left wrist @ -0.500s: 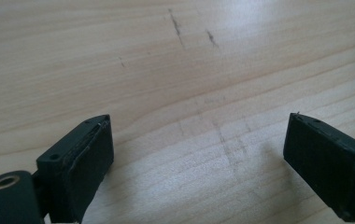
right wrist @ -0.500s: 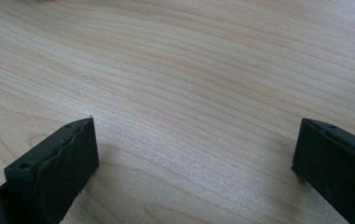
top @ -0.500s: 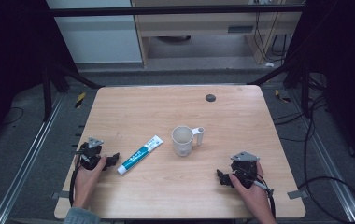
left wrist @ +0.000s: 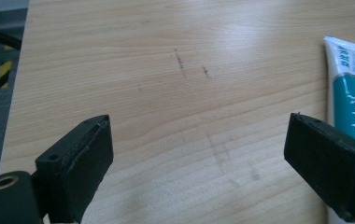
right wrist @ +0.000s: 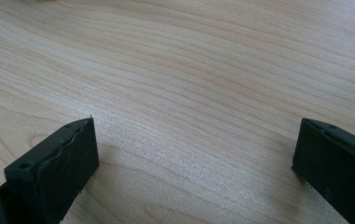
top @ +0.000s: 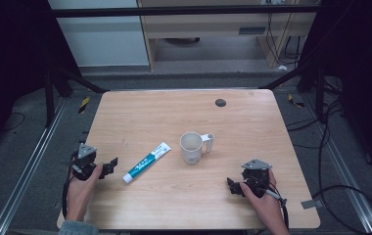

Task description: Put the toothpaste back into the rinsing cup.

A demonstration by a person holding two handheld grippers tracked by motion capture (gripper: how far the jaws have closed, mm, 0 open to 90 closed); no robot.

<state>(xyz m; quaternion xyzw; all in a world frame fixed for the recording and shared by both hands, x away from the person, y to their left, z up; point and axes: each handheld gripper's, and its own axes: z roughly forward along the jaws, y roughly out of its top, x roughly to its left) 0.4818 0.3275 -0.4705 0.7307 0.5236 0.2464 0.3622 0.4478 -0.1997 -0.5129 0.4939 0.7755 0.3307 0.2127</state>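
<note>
Overhead, nothing on the wooden table (top: 252,117) has visibly shifted from half a second ago: one white mug (top: 192,147) sits mid-table, one toothpaste tube (top: 147,162) lies just left of it, and two hand-held grippers, left gripper (top: 106,168) and right gripper (top: 233,186), rest near the front edge, both spread wide and empty.

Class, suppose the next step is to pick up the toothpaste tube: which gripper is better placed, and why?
Left, probably. The left gripper sits open just beside the toothpaste tube, which shows at the edge of its own view by one of its fingers. The right gripper lies farther off, beyond the mug.
</note>
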